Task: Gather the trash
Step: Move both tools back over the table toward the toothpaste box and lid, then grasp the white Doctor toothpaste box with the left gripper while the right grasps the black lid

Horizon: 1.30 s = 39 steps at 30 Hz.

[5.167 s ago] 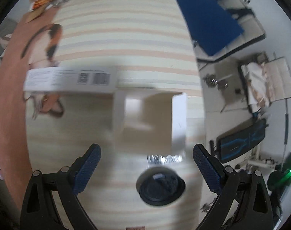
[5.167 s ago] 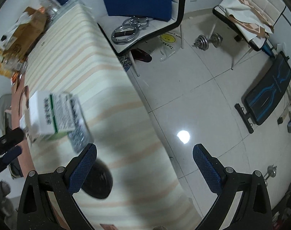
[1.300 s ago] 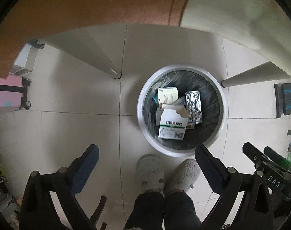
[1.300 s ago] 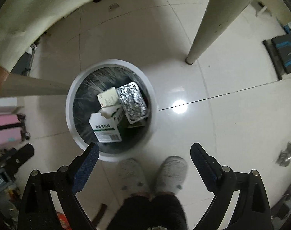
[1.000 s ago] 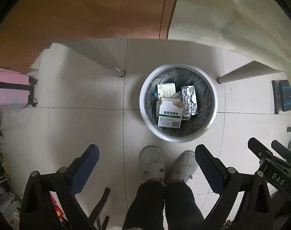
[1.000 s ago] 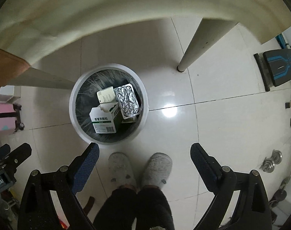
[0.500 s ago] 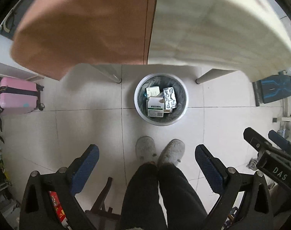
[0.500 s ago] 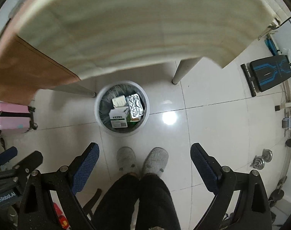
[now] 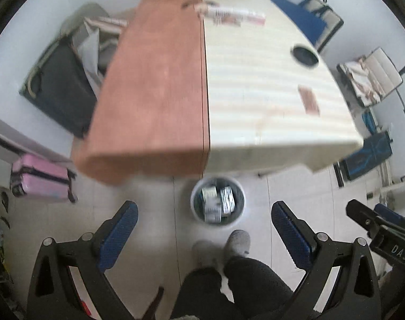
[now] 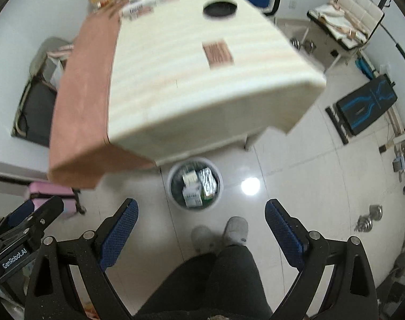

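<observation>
A white round trash bin (image 9: 239, 192) stands on the tiled floor under the table's near edge; it also shows in the right wrist view (image 10: 172, 174). Inside lie a white medicine box (image 10: 193, 195) and a silver blister pack (image 10: 209, 180). On the striped tabletop are a black round lid (image 9: 304, 55), a small brown wrapper (image 9: 310, 100) and a long white box (image 9: 233, 14) at the far end. My left gripper (image 9: 203, 225) is open and empty, high above the floor. My right gripper (image 10: 201, 222) is open and empty beside it.
The table (image 9: 255, 85) has a brown cloth (image 9: 154, 80) on its left half. A pink suitcase (image 9: 39, 180) stands left. A blue chair (image 9: 309, 18), a white bench (image 10: 346, 21), a black-blue bench (image 10: 367, 104) and dumbbells (image 10: 370, 218) stand on the right. The person's feet (image 10: 229, 230) are below.
Both grippers have risen and tilted up from over the bin. The tabletop with the lid, wrapper and long box has come into view; the bin looks smaller.
</observation>
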Motion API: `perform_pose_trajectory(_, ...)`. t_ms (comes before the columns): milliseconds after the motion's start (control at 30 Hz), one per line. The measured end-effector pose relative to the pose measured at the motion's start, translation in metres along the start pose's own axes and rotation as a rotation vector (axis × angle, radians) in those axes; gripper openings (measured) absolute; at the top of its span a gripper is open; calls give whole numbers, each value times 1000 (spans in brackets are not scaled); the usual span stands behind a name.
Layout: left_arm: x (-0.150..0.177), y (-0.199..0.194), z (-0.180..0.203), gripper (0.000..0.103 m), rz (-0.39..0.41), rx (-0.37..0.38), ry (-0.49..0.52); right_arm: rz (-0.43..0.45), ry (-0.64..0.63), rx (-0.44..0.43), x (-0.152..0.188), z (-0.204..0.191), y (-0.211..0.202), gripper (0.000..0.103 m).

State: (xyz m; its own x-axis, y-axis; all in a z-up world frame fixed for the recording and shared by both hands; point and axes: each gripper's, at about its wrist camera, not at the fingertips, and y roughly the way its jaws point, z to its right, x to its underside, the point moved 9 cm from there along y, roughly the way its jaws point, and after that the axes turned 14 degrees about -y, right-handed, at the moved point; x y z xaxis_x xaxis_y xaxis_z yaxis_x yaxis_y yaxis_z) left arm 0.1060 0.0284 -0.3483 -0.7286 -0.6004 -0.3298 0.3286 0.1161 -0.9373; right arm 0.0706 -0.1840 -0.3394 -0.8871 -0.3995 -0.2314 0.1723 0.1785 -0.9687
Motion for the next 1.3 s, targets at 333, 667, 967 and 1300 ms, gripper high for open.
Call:
perform_pose_trajectory(333,-133,29,44,102,42,-71,-47,30,23,70,-174,68,7,98)
perform_pose_trajectory(667,-256,142,108,102,-135,-218,-168,-160,-27,95,-374,142,172,102)
perform_pose_trajectory(967,-315,204,140,102,-234,-238,-261,-253,-105,91,-428,132,262,88)
perform_pose_trajectory(1300,-431,237,199,102,-235,-44,-488,-238,-73,-9,-510,154,260,68)
